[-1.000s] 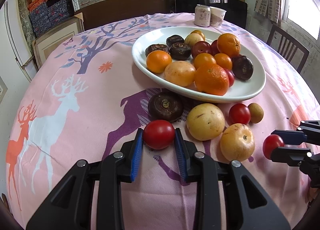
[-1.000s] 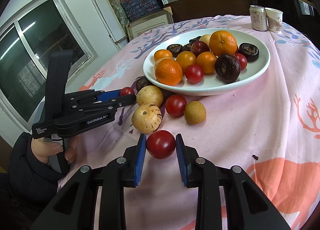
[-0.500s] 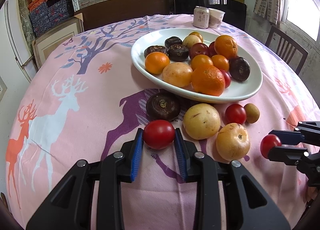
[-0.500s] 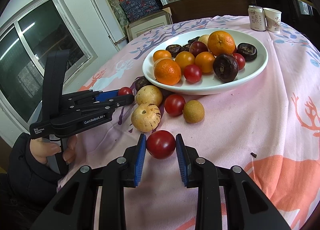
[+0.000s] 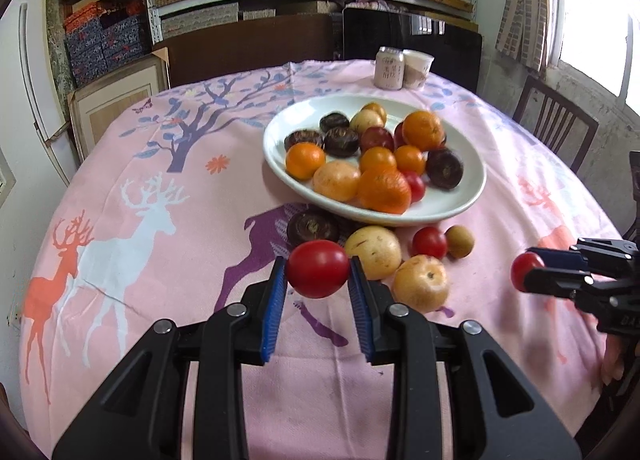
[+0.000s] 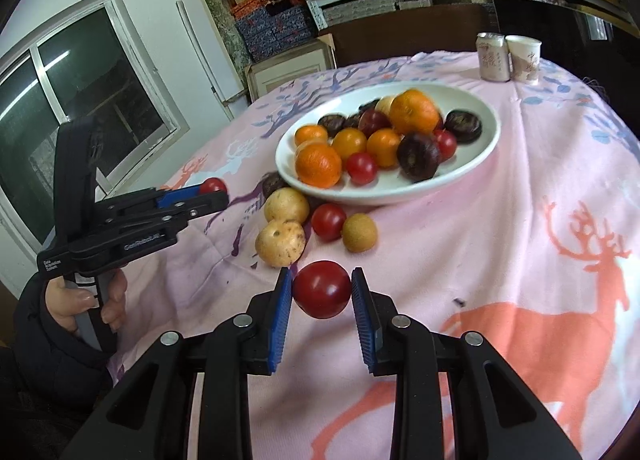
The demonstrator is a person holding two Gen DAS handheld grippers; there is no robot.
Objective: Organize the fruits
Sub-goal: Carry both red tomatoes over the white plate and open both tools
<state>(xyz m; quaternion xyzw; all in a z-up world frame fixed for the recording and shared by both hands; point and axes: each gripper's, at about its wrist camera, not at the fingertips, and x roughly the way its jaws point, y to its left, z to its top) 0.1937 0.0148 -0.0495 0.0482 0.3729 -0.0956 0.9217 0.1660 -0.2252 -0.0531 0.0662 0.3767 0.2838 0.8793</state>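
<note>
My left gripper (image 5: pixel 317 274) is shut on a red tomato (image 5: pixel 318 269) and holds it above the pink tablecloth, short of the white plate (image 5: pixel 452 209). My right gripper (image 6: pixel 322 289) is shut on another red tomato (image 6: pixel 322 289), also held above the cloth. The plate (image 6: pixel 476 158) holds several oranges, tomatoes and dark round fruits. In front of it on the cloth lie two yellow fruits (image 5: pixel 374 252) (image 5: pixel 420 283), a dark fruit (image 5: pixel 312 225), a small tomato (image 5: pixel 429 242) and a small brown fruit (image 5: pixel 459 241).
A can (image 5: pixel 389 68) and a paper cup (image 5: pixel 417 68) stand at the table's far edge. A wooden chair (image 5: pixel 556 132) is at the right. Shelves with boxes fill the back wall. The left hand and its gripper show in the right wrist view (image 6: pixel 120 228).
Both grippers have lifted and drawn back with their tomatoes, so the plate and loose fruits sit further away in both views.
</note>
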